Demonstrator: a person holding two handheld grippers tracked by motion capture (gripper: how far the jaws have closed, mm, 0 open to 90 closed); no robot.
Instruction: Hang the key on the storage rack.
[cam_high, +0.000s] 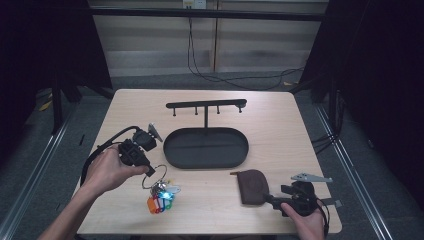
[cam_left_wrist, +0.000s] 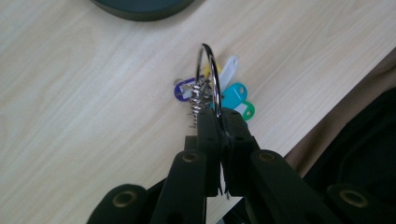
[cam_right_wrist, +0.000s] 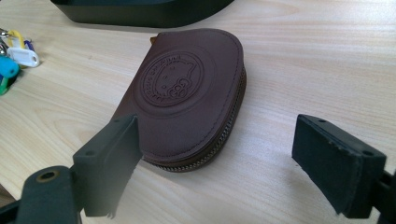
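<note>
Open tabletop (cam_high: 280, 117) right of and before the tray (cam_high: 206, 148), its hook rack (cam_high: 206, 105) barring the far side; pouch (cam_high: 252, 186) and key bunch (cam_high: 161, 196) occupying the near edge.

This looks like a lab or test room set up for recording. A bare wooden table (cam_high: 280, 115) stands on grey carpet between dark curtained sides, with metal rails (cam_high: 30, 185) along the floor, loose black cables (cam_high: 210, 75) trailing behind it, and plain pale wall panels (cam_high: 160, 40) at the back.
</note>
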